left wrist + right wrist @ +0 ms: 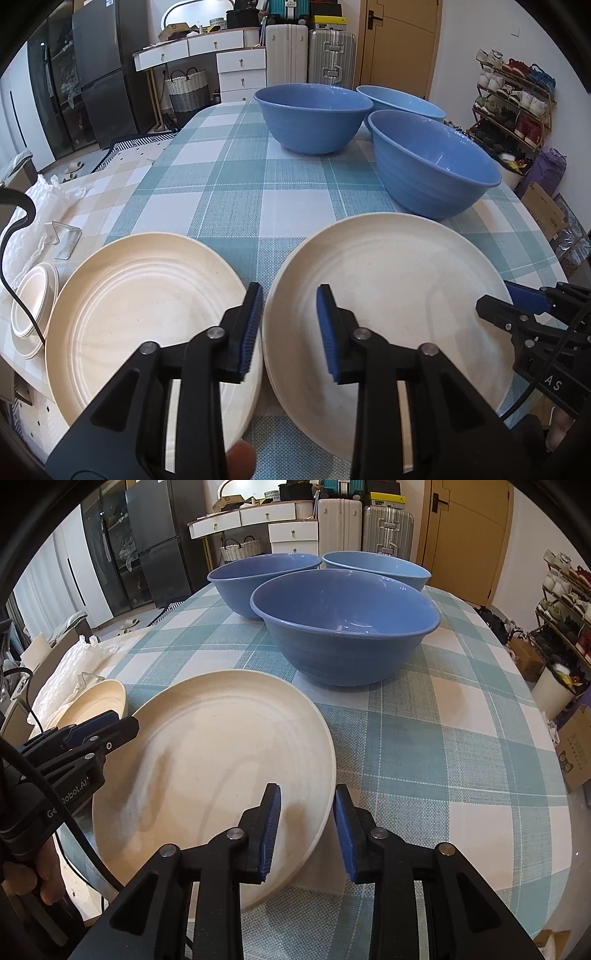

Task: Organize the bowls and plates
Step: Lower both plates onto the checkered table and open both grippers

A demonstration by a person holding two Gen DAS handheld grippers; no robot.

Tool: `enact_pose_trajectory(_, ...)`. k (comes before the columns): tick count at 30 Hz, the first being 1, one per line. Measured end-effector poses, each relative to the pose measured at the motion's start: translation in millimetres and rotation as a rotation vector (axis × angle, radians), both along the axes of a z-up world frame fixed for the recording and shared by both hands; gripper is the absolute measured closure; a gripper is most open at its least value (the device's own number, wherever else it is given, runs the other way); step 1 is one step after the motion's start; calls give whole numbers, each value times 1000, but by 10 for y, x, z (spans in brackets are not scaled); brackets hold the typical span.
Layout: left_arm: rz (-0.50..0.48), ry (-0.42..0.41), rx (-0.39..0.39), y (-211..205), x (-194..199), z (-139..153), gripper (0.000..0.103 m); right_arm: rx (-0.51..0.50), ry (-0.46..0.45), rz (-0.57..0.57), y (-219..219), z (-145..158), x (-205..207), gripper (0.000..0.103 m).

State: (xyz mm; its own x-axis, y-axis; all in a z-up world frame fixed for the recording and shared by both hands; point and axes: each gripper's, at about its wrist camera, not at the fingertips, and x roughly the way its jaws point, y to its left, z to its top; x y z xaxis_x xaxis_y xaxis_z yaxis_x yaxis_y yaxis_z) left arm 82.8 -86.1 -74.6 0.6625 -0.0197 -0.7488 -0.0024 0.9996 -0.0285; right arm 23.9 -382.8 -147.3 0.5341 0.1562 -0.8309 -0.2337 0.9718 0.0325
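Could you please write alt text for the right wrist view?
The right gripper, open, straddles the right rim of a cream plate on a checked tablecloth. Three blue bowls stand beyond, and the left gripper is at the plate's left edge.

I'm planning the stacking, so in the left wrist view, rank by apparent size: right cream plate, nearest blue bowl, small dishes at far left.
1. right cream plate, though it is nearest the camera
2. nearest blue bowl
3. small dishes
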Motion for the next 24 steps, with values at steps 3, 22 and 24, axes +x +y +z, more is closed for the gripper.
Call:
enact_pose_trajectory(3, -2, -3, -20, 33, -22, 28, 58, 25, -14, -7, -36, 44, -7, 52)
enact_pose_trajectory(22, -7, -57, -99, 197, -194, 245, 20, 55, -77, 61, 29, 266, -77, 24)
enact_pose_trajectory(24, -4, -61, -108, 222, -213, 258, 7, 57, -90, 70, 48, 295, -97, 20)
